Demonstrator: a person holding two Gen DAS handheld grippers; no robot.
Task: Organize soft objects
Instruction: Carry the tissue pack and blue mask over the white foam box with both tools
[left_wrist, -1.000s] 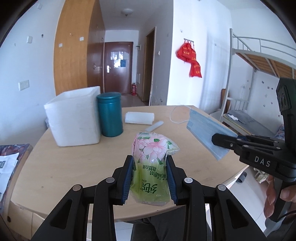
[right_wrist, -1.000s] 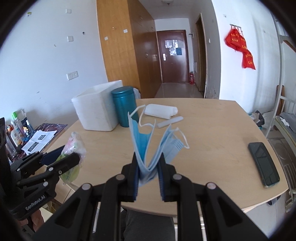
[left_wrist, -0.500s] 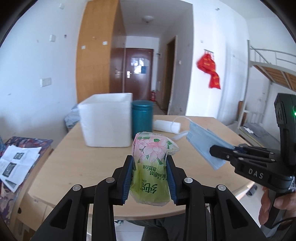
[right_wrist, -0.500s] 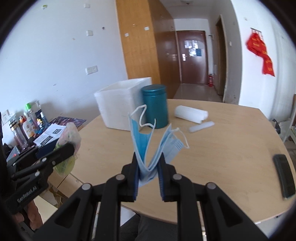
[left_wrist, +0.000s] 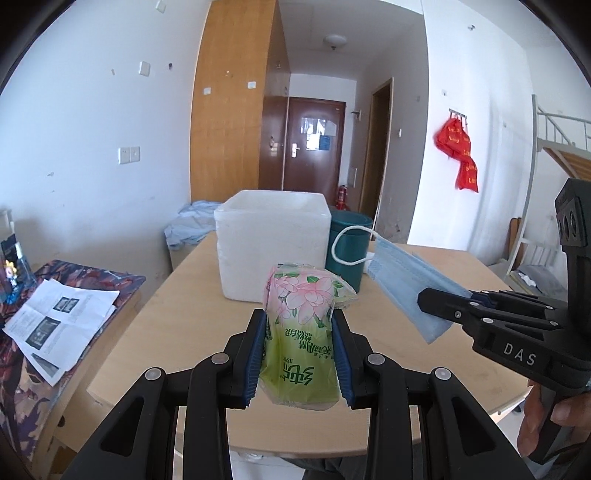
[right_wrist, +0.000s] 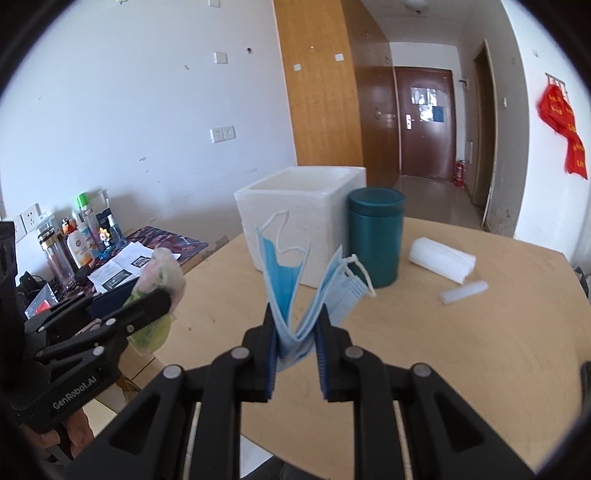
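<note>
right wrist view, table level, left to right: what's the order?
left gripper with tissue pack → white foam box → teal canister → white roll → small white stick

Canister (right_wrist: 375, 236) just right of foam box (right_wrist: 295, 218) on table (right_wrist: 480, 350) (tissue roll (right_wrist: 441, 258) farther right)

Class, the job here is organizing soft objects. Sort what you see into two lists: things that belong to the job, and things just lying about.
Belongs to the job:
- tissue pack, clamped in the left gripper
- blue face mask, clamped in the right gripper
- white foam box
- white roll

Just lying about:
- teal canister
- leaflets
- bottles
</note>
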